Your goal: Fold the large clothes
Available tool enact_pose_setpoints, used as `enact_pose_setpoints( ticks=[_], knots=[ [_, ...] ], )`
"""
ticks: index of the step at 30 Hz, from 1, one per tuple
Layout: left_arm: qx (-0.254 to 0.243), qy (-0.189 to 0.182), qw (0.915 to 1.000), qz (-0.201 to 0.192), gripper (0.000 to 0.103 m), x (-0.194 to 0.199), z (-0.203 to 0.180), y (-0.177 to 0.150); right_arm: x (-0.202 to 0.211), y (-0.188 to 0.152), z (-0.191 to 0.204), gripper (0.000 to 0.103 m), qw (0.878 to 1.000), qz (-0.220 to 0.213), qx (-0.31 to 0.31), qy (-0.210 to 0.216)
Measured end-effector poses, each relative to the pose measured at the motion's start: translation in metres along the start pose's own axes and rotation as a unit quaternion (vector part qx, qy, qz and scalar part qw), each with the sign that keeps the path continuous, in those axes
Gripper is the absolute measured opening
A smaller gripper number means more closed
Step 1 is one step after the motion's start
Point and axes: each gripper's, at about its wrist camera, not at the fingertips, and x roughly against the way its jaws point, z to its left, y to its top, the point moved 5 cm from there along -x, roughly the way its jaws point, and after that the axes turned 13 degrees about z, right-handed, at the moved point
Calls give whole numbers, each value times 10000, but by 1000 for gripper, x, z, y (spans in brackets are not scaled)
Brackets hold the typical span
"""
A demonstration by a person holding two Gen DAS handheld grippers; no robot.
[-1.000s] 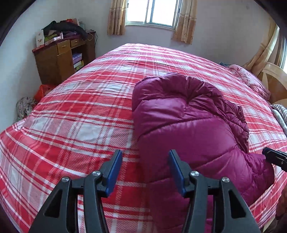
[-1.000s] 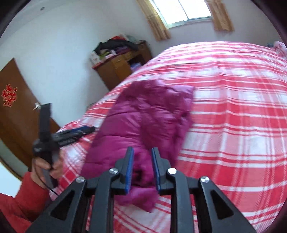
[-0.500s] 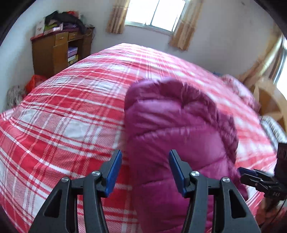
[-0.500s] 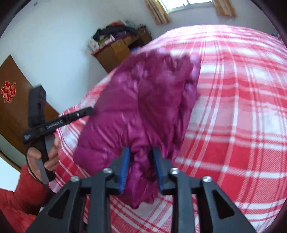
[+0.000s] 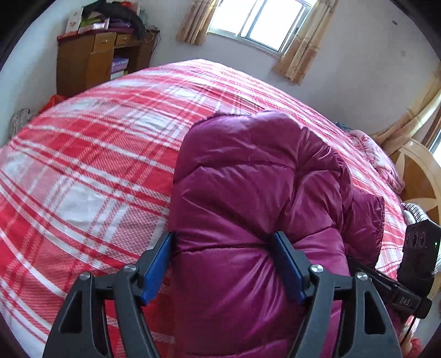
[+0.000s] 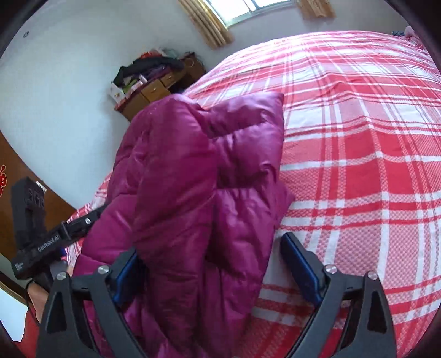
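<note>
A magenta quilted down jacket [image 5: 256, 209], folded into a thick bundle, lies on a bed covered by a red-and-white plaid sheet [image 5: 91, 170], close to the bed's near edge. Its far end points toward the middle of the bed; its near end runs down between the fingers of both grippers.

Left gripper [image 5: 224, 264]: blue-padded jaws spread, having just been opening. The jacket's puffed near end fills the gap between them. The right-hand pad dents the fabric at a seam, while the left-hand pad stands at the jacket's side edge; whether it presses cannot be told.

Right gripper [image 6: 209, 264]: jaws wide apart, having just been opening. The jacket's near end passes between them. The left-hand pad is partly buried in the fabric; the right-hand pad stands clear of the jacket, over bare sheet. No grip is shown.

In the right wrist view the left gripper's black body appears at the left edge, beside the jacket, above a red sleeve [image 6: 30, 327].

Background: a wooden cabinet [image 5: 91, 60] piled with clothes stands against the far wall, beside a curtained window [image 5: 253, 22]. A wooden headboard [image 5: 419, 170] rises at the right edge of the bed.
</note>
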Motion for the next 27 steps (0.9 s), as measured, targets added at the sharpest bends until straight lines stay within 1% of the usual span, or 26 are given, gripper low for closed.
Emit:
enact_pose_setpoints(
  ticks=[2,3,4,5,6,7,8,9,10,12,14,17,19,21,24,27],
  knots=[
    [99,-212,9997,50,73,-6,4,0,-3,-1,6,95,9998,33,136,-158],
    [141,-316,9994,57,73,-8,5,0,-7,-3,10,92,9995,77,227,-206],
    [146,-376,9992,52,68,-7,4,-2,-9,-2,14,84,9994,137,294,-147],
    [116,-394,9992,28,66,-5,3,-3,-11,-2,15,78,9993,197,295,-71],
    [107,-401,9991,-1,59,-3,2,-5,-13,-3,15,77,9994,234,265,-43],
    [103,-440,9990,-45,52,2,1,-7,-14,1,15,69,9993,282,247,4],
    [112,-474,9988,-93,49,6,1,-11,-16,3,16,54,9989,373,216,178],
    [137,-506,9985,-136,45,11,1,-14,-16,4,18,49,9984,440,139,334],
    [198,-540,9982,-170,41,16,2,-17,-16,2,20,43,9982,460,130,362],
    [322,-639,9971,-268,36,31,7,-22,-13,-1,32,39,9982,457,360,132],
    [381,-633,9964,-406,34,48,14,-25,-11,-2,43,34,9974,495,507,86],
    [428,-451,9957,-689,34,82,29,-22,-13,-2,69,31,9952,571,745,287],
    [507,-208,9945,-890,34,108,43,-18,-17,3,95,31,9924,563,1027,373],
    [635,50,9916,-1122,34,132,61,-14,-23,13,124,31,9882,527,1328,549],
    [900,526,9839,-1452,34,165,93,-10,-40,30,171,31,9792,513,1789,811],
    [1296,1013,9732,-1604,34,184,134,0,-69,47,214,31,9689,505,2233,944]
  ],
)
